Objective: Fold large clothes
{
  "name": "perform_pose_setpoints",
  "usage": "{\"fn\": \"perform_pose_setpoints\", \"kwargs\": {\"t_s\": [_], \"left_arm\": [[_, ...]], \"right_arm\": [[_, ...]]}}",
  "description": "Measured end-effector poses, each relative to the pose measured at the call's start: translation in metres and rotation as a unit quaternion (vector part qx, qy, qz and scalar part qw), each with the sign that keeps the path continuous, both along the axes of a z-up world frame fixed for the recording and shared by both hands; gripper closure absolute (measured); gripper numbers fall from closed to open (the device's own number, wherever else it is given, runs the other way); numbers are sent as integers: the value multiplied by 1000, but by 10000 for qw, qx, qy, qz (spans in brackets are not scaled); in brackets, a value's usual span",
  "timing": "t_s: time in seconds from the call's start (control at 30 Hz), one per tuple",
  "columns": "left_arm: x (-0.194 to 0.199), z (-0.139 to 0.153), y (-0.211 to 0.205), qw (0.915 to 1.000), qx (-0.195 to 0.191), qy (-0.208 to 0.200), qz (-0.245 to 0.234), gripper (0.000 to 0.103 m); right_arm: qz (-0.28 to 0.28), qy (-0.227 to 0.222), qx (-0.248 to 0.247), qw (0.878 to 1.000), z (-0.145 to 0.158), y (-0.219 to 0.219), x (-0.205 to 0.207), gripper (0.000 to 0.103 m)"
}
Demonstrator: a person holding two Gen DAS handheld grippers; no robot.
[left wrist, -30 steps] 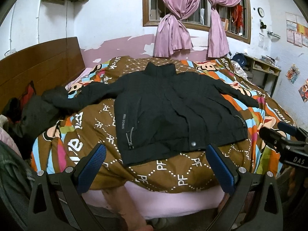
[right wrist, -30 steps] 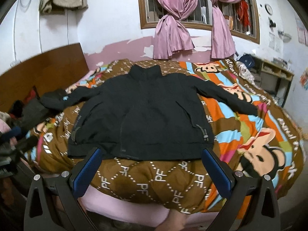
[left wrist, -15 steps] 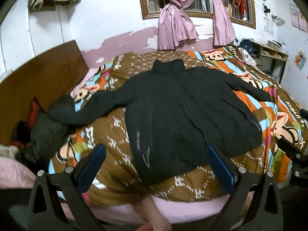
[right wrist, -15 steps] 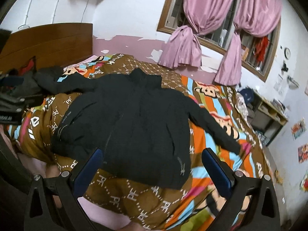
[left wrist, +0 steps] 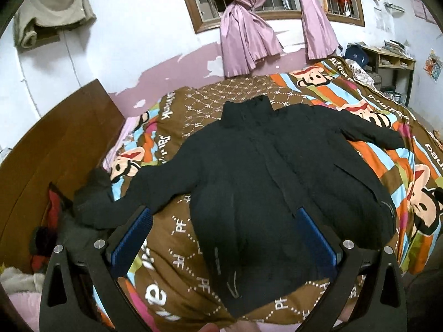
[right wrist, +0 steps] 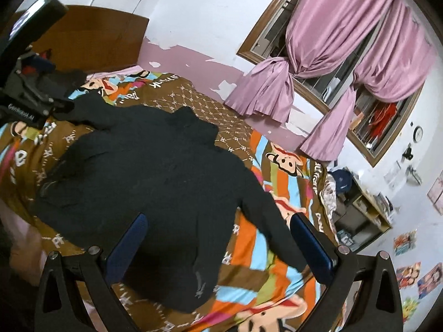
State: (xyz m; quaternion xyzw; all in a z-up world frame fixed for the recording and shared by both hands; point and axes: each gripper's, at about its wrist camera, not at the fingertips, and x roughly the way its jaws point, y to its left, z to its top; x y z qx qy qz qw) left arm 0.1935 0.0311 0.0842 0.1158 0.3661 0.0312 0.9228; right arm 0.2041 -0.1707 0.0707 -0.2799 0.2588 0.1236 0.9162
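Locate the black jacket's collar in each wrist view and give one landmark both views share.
Left wrist: the collar sits upper centre, above the spread black jacket.
Right wrist: the collar sits left of centre, at the jacket's far end.
Shared landmark: the tied pink curtains on the wall behind the bed.

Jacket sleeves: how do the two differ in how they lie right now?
The left sleeve runs out toward the wooden headboard, and its cuff ends on a dark pile of clothes by it. The right sleeve angles out over the striped part of the quilt, and its cuff lies on the quilt alone. Both are black, spread out and unfolded; neither is held by a gripper.
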Motion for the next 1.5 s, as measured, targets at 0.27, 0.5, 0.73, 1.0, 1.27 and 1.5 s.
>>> {"fn": "perform_pose_setpoints", "kwargs": {"t_s": [0.27, 0.5, 0.73, 1.0, 1.27, 1.5], "left_arm": [[78, -6, 4, 9992, 70, 273, 271, 2], [112, -15, 6, 9996, -99, 134, 210, 2], [151, -43, 6, 9999, 19, 141, 2, 2], [205, -82, -4, 9996, 83, -61, -270, 2], [276, -127, -19, 9927, -1058, 159, -562, 2], [309, -159, -60, 9789, -1799, 417, -870, 2]], "right_arm": [[-364, 16, 218, 9991, 14, -15, 84, 0], [-883, -479, 441, 9940, 19, -33, 145, 0], [-1317, -569, 1517, 9780, 7, -75, 220, 0], [-1436, -296, 2352, 9608, -73, -148, 310, 0], [-2899, 715, 2645, 9170, -168, -272, 324, 0], [-3965, 1233, 4334, 7998, -250, -361, 300, 0]]}}
